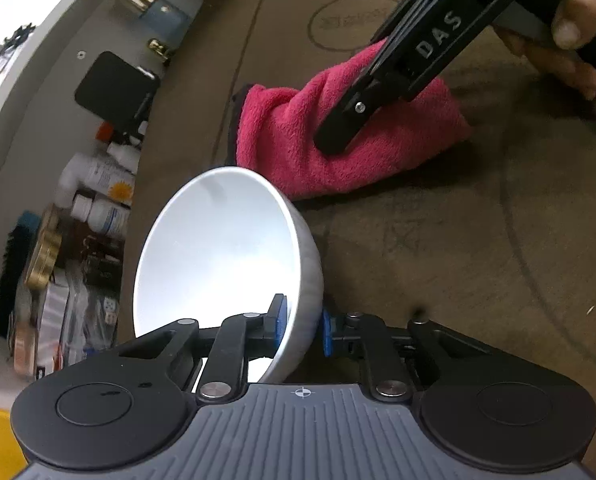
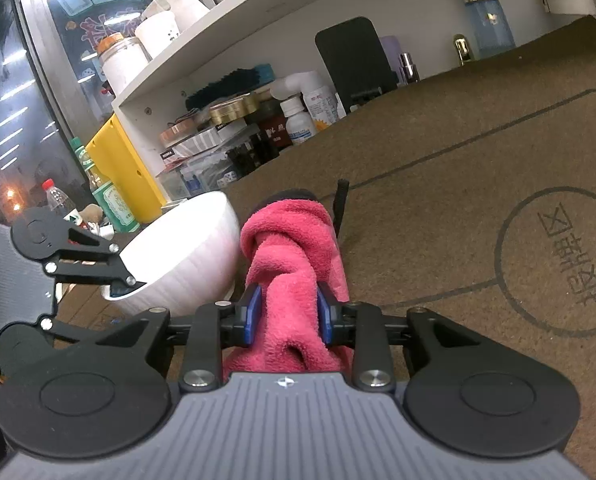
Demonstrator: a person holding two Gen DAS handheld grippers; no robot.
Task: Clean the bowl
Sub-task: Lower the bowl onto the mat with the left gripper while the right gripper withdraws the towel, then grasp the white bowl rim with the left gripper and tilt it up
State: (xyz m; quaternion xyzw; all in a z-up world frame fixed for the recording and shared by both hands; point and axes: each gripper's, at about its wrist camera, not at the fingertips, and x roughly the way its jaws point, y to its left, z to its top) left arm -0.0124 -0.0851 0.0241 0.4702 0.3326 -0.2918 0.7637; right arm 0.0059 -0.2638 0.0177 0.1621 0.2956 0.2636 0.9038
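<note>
At the bottom centre of the left wrist view, my left tool (image 1: 302, 326) is gripping the white bowl (image 1: 226, 264) by its rim, one blue pad inside the wall and the other outside it, so the bowl is sitting tilted with its opening facing the upper left of the frame. Just beyond it, in the upper middle, the pink cloth (image 1: 337, 136) is lying bunched on the brown mat (image 1: 477, 240) that is covering the desk, its near edge just beside the bowl's far rim. My right tool (image 1: 339, 142) is reaching down from the upper right onto the cloth, with a hand (image 1: 569, 20) holding its grip at the top right corner. From the right wrist view, the right tool (image 2: 290, 316) is standing with the cloth (image 2: 294, 264) between its blue pads, which are touching the fabric on both sides; I am reading that as a light grip on the cloth. Left of it the bowl (image 2: 186, 256) is leaning, with the left tool (image 2: 124, 286) clamping its rim at the left edge. Bottles and boxes (image 2: 298, 116) are crowding the shelf along the top.
</note>
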